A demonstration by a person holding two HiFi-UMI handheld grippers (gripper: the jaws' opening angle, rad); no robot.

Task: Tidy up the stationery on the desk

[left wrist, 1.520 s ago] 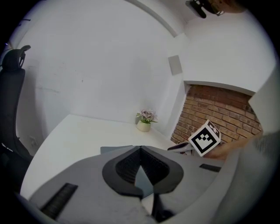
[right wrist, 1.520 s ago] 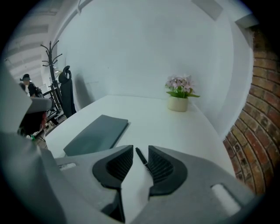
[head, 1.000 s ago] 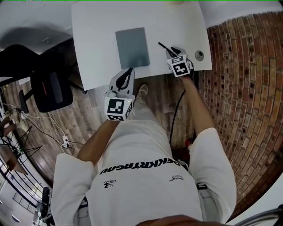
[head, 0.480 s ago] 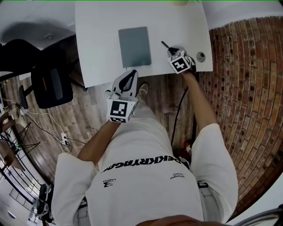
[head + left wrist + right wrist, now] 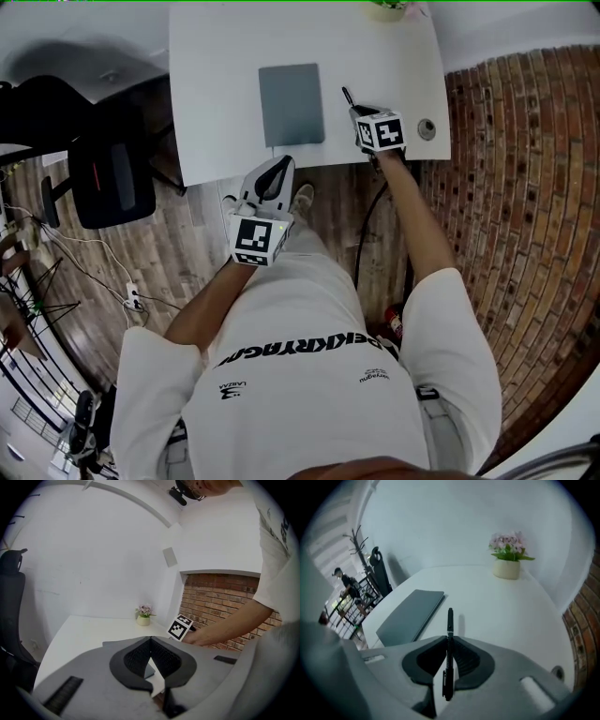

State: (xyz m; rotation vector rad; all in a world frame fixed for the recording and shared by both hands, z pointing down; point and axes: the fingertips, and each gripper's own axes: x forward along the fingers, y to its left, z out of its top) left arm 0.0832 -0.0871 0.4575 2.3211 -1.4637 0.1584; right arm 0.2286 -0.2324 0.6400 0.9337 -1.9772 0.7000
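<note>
While resting the left gripper (image 5: 150,640), jaws together and empty, short of the grey notebook's (image 5: 292,103) near edge, clamps the black pen (image 5: 450,620) in the right gripper (image 5: 448,641) just right of that notebook, shaft along the jaws.

The head view is taken from high above and aimed steeply down, with the white desk (image 5: 216,84) seen at the top of the frame. The right tool (image 5: 449,641) view is set low and close over the desk's near edge, faced toward the flower pot (image 5: 506,568) by the far wall. The left tool (image 5: 150,640) view is held further back, off that edge, faced likewise. Desk and pot are shared by all three views.
</note>
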